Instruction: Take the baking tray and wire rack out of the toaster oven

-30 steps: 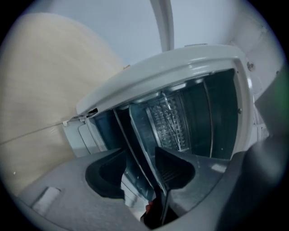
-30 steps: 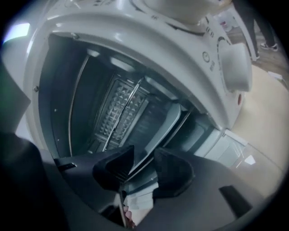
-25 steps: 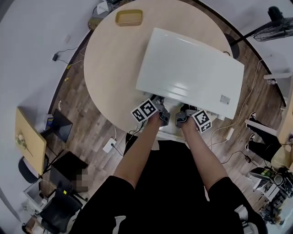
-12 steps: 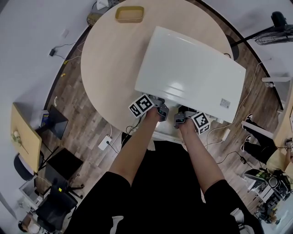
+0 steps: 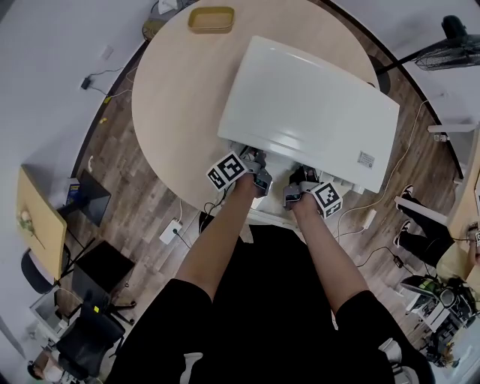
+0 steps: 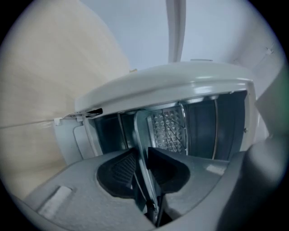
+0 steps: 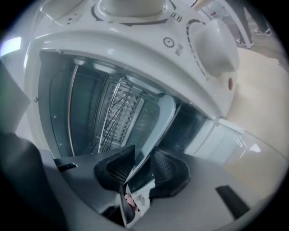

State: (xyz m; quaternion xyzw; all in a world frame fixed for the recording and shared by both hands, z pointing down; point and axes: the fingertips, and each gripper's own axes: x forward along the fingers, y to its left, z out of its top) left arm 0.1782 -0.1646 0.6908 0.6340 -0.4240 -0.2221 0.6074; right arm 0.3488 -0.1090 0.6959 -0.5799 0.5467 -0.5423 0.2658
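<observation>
The white toaster oven [image 5: 307,112] stands on the round table with its front facing me. In the left gripper view the metal baking tray [image 6: 141,128] runs edge-on out of the oven cavity. My left gripper [image 6: 141,158] has just been closing, and its pads now press on the tray's rim. My right gripper [image 7: 142,169] is shut on the same tray [image 7: 158,117] further along the rim. Behind the tray, the bars of the wire rack [image 7: 115,108] show inside the oven. In the head view the left gripper [image 5: 259,163] and right gripper [image 5: 300,181] sit side by side at the oven's front.
The light wooden round table [image 5: 180,97] carries a yellow dish [image 5: 211,19] at its far edge. The oven's dials [image 7: 212,43] lie to the right of the cavity. Cables and a socket strip [image 5: 174,229] lie on the wooden floor, and a fan [image 5: 450,45] stands at far right.
Both grippers stay at the oven's front edge. The head camera has shifted slightly, and nothing else visibly moved.
</observation>
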